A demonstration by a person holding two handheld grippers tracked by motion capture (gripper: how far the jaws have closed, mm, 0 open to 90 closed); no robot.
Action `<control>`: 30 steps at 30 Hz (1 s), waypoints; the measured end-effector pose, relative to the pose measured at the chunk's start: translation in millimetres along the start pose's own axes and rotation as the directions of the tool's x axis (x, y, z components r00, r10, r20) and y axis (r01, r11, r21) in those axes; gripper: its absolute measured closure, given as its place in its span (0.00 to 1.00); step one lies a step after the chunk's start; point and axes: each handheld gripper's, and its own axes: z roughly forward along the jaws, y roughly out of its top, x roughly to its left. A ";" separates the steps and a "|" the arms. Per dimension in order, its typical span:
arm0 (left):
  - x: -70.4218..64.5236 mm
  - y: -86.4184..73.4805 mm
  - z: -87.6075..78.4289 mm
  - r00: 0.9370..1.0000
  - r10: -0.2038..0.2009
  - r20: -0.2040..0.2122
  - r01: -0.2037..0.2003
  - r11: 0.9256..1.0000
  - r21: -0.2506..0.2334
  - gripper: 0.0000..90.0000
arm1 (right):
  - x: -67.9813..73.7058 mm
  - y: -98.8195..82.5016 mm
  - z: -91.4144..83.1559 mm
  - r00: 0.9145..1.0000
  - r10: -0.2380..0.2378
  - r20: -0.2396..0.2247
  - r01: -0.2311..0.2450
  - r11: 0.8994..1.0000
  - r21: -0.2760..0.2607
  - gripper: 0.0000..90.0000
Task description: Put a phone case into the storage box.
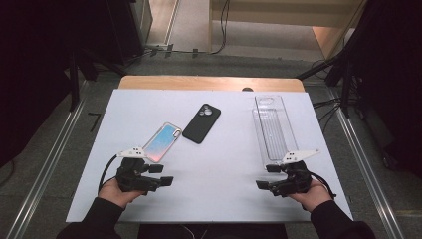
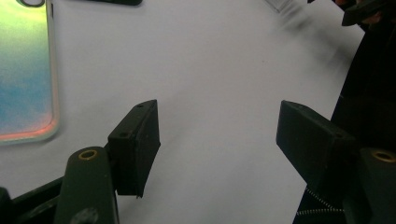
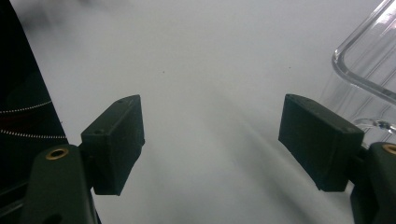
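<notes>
A phone case [image 1: 162, 142] with a blue-to-pink sheen lies on the white table cover, just beyond my left gripper [image 1: 163, 175]. Its near end also shows at the left edge of the left gripper view [image 2: 23, 70]. A black phone [image 1: 201, 123] lies camera side up to the right of the case. A long clear plastic tray [image 1: 272, 130] lies at the right, its near end right in front of my right gripper [image 1: 266, 177]. Both grippers rest low over the table's near edge. The left gripper [image 2: 217, 112] is open over bare cover, and so is the right gripper [image 3: 212, 105], with the tray's corner [image 3: 369, 65] beside its right jaw.
The white cover [image 1: 219, 164] spans a wooden table [image 1: 209, 82] whose far edge shows beyond it. Metal rails run along the floor on both sides. Dark stands and cables surround the table at the back.
</notes>
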 end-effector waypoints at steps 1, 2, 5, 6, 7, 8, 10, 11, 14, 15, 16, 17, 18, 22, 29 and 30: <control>0.4 -0.1 0.6 1.000 -0.004 0.001 0.004 1.000 -0.002 0.34 | -0.1 0.0 0.0 1.000 0.000 0.002 0.000 1.000 0.000 0.23; 1.0 0.1 0.7 1.000 -0.007 0.001 0.007 1.000 -0.001 0.34 | -0.3 0.1 -0.1 1.000 0.002 0.002 -0.002 1.000 -0.001 0.23; 1.7 0.5 0.1 1.000 -0.007 0.003 0.007 1.000 -0.003 0.34 | -0.3 0.1 0.1 1.000 0.004 0.003 -0.004 1.000 -0.001 0.23; 1.8 0.6 -0.1 1.000 -0.007 0.002 0.007 1.000 -0.006 0.34 | -0.3 0.1 0.1 1.000 0.005 0.003 -0.005 1.000 0.000 0.23; 2.0 0.7 -0.3 1.000 -0.007 0.003 0.007 1.000 -0.009 0.34 | -0.5 0.1 0.2 1.000 0.005 0.004 -0.005 1.000 0.000 0.23; 2.4 1.0 -0.6 1.000 -0.006 0.002 0.006 1.000 -0.012 0.34 | -0.6 0.1 0.2 1.000 0.006 0.004 -0.006 1.000 0.001 0.23; 3.2 1.3 -1.3 1.000 -0.013 -0.001 0.013 1.000 -0.015 0.34 | -0.9 0.1 0.0 1.000 0.010 0.004 -0.010 1.000 -0.001 0.23; 3.8 1.5 -1.7 1.000 -0.012 -0.007 0.012 1.000 -0.016 0.34 | -0.9 0.1 0.0 1.000 0.011 0.005 -0.011 1.000 -0.001 0.23; 5.0 2.4 -4.7 0.999 -0.016 -0.036 0.015 0.999 -0.028 0.34 | -0.4 0.0 -0.1 1.000 0.007 0.002 -0.007 1.000 0.003 0.23; 5.5 2.9 -5.9 0.999 -0.016 -0.048 0.014 0.999 -0.036 0.34 | -0.1 0.0 0.0 1.000 0.006 0.000 -0.006 1.000 0.002 0.23; 6.3 3.6 -7.2 0.998 -0.017 -0.058 0.014 0.999 -0.045 0.34 | 0.0 0.0 0.1 1.000 0.005 -0.001 -0.005 1.000 0.004 0.23; 7.4 4.0 -8.6 0.998 -0.017 -0.066 0.013 0.999 -0.053 0.34 | 0.1 0.0 0.2 1.000 0.006 -0.001 -0.006 1.000 0.004 0.23; 8.3 4.4 -9.7 0.997 -0.022 -0.075 0.018 0.998 -0.060 0.34 | 0.1 -0.1 0.3 1.000 0.006 -0.002 -0.006 1.000 0.005 0.23; 14.1 5.0 -13.8 0.992 -0.038 -0.117 0.030 0.997 -0.067 0.29 | 0.4 -0.1 0.3 1.000 0.005 -0.003 -0.005 1.000 0.006 0.23; 24.7 7.5 -15.4 0.989 -0.044 -0.140 0.036 0.998 -0.059 0.22 | 0.6 -0.1 0.9 1.000 0.004 -0.003 -0.004 1.000 0.007 0.23; 25.1 8.8 -14.7 0.989 -0.033 -0.142 0.025 0.998 -0.057 0.14 | 0.6 -0.1 0.9 1.000 0.004 -0.003 -0.003 1.000 0.008 0.23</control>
